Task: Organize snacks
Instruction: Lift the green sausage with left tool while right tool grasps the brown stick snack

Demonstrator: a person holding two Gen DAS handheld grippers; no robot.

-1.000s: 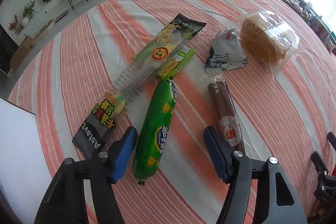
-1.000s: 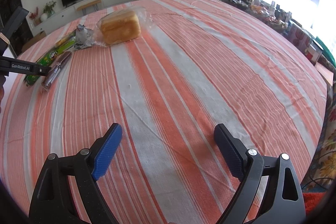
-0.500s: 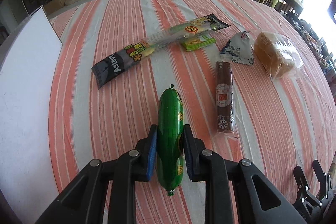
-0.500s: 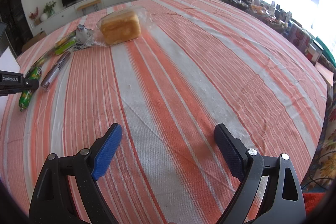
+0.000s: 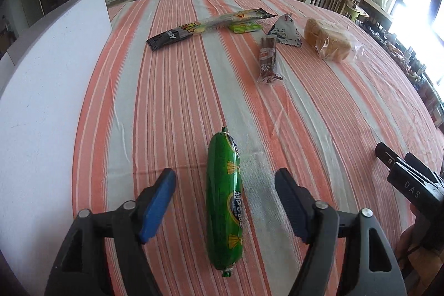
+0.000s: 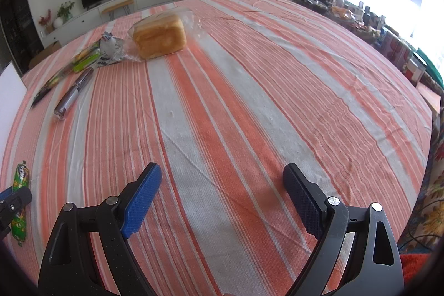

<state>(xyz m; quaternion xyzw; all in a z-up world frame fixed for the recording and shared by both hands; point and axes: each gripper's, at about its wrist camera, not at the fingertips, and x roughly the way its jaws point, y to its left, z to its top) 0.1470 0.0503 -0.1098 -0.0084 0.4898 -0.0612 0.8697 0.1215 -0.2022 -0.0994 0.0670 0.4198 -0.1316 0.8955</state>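
We read little writing with certainty. The long dark snack packet [image 5: 205, 27] shows white letters beginning "As" at its near end, with coloured characters beyond that we cannot make out. The green sausage [image 5: 224, 201] carries white and yellow characters, illegible to us. The brown wrapped stick [image 5: 267, 57] bears a small red-and-white label, also unreadable. Black hardware at the right edge of the left wrist view is marked "DAS".

Taking the green sausage as landmark: it lies flat on the striped tablecloth [image 5: 319, 101], lengthwise between the fingers of the left gripper [image 5: 224, 199]. That gripper angles steeply down at the cloth; its jaws have just been opening and now stand wide, both blue pads clear of the sausage. The brown stick, a green flat pack [image 5: 245, 27], a white triangular pack [image 5: 285, 31] and bagged bread [image 5: 327, 42] lie well beyond the sausage. A white board [image 5: 41, 101] stands left of it.

The right gripper [image 6: 222, 196], right of the sausage, also tilts down, spread wide over bare cloth, holding nothing.
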